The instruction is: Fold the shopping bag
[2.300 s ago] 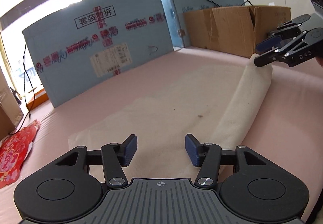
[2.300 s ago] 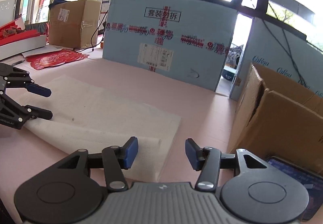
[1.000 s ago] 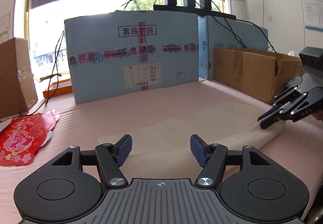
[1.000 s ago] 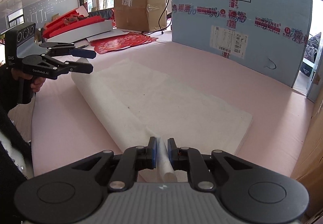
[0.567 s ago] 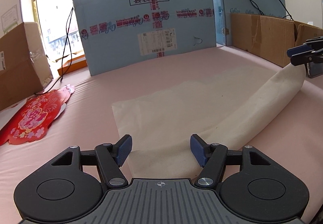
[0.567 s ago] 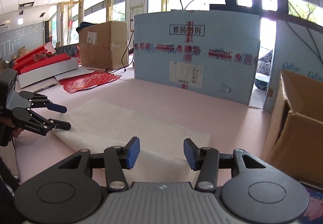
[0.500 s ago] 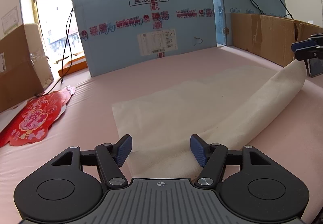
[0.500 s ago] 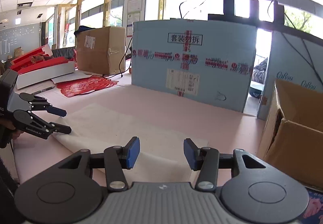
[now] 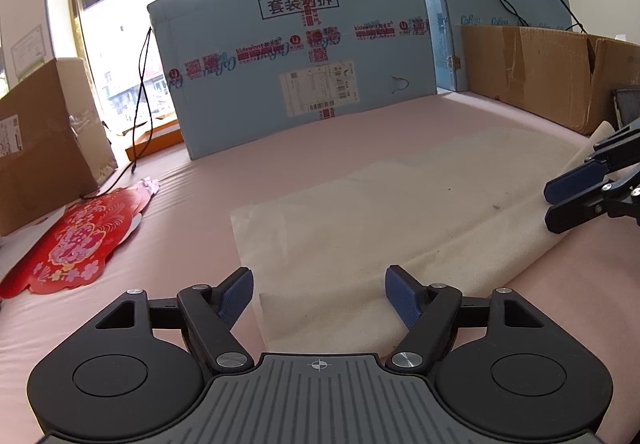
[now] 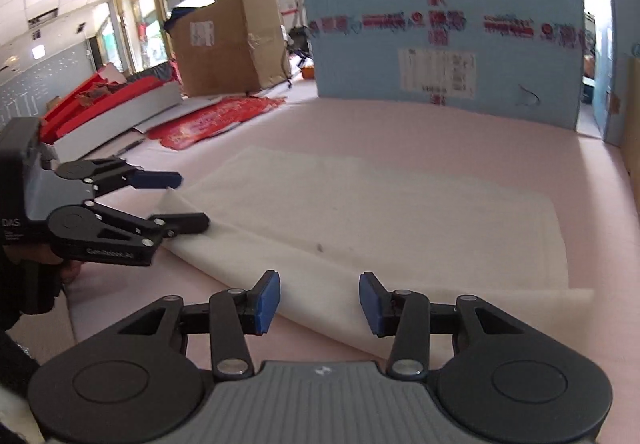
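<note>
The cream cloth shopping bag (image 9: 360,212) lies flat on the pink table, with its near long edge folded over into a soft roll (image 10: 320,260). My left gripper (image 9: 319,296) is open, its blue pads on either side of the left end of the folded edge. It also shows in the right wrist view (image 10: 188,200), open around that end. My right gripper (image 10: 318,302) is open over the right part of the folded edge. It shows in the left wrist view (image 9: 556,208), open at the bag's far end.
A large light-blue carton (image 9: 296,56) stands at the back of the table. An open brown box (image 9: 548,72) stands at the right. A red paper decoration (image 9: 80,240) lies at the left, with another brown box (image 10: 228,44) behind it.
The right gripper, shut on the folded edge a second ago, has let go and now sits open over it. Both grippers have come closer to the folded edge.
</note>
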A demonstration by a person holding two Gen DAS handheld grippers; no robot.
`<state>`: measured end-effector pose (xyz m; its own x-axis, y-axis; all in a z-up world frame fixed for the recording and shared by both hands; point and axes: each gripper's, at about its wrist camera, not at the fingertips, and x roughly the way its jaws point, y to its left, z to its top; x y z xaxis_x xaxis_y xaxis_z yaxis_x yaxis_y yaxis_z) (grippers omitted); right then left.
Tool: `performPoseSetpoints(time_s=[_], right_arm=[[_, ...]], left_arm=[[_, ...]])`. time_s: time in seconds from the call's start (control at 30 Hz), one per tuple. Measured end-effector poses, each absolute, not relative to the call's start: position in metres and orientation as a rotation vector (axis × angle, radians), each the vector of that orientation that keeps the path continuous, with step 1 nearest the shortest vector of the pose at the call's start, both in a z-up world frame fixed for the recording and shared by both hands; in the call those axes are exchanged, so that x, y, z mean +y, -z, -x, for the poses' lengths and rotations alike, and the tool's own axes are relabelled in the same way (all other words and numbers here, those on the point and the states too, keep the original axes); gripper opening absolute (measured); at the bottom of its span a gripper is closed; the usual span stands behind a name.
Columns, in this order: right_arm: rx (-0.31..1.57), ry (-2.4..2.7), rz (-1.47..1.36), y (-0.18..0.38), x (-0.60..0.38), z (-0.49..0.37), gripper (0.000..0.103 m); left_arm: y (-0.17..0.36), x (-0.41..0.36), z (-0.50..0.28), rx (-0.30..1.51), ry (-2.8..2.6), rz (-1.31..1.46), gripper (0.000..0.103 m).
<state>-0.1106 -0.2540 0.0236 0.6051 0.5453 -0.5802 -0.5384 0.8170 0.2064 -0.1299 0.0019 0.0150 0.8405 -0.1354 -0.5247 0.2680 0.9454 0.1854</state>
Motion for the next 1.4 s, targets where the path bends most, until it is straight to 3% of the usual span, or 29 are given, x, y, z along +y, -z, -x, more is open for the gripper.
performPoseSetpoints(time_s=[0.23,0.3,0.37,0.53,0.83,0.97,1.3,1.4], right_arm=[[0.669,-0.576,-0.045,-0.016,-0.277,0.122,0.045],[0.66,-0.581,-0.016,-0.015,-0.272,0.123,0.05],[0.654,-0.589,0.006,-0.015,-0.269,0.124,0.054],[0.654,-0.6,-0.003,-0.016,-0.271,0.123,0.053],[0.662,-0.429,-0.022,-0.027,-0.323,0.131,0.053],[0.593,-0.396,0.055,-0.041,-0.334,0.148,0.059],[0.456,-0.585,0.815,-0.017,-0.248,0.161,0.061],[0.336,-0.63,1.015,-0.006,-0.222,0.166,0.06]], left_arm=[[-0.031,-0.012,0.139,0.433,0.254,-0.304,0.074],[-0.039,-0.02,0.145,0.377,0.285,-0.316,0.066],[-0.046,-0.028,0.15,0.324,0.32,-0.327,0.052],[-0.031,-0.052,0.143,0.444,0.455,-0.382,0.028],[-0.018,-0.039,0.13,0.553,0.459,-0.267,0.029],[-0.016,-0.034,0.128,0.564,0.458,-0.23,0.033],[-0.015,-0.02,0.12,0.6,0.495,-0.137,0.034],[-0.014,-0.02,0.12,0.601,0.502,-0.144,0.034]])
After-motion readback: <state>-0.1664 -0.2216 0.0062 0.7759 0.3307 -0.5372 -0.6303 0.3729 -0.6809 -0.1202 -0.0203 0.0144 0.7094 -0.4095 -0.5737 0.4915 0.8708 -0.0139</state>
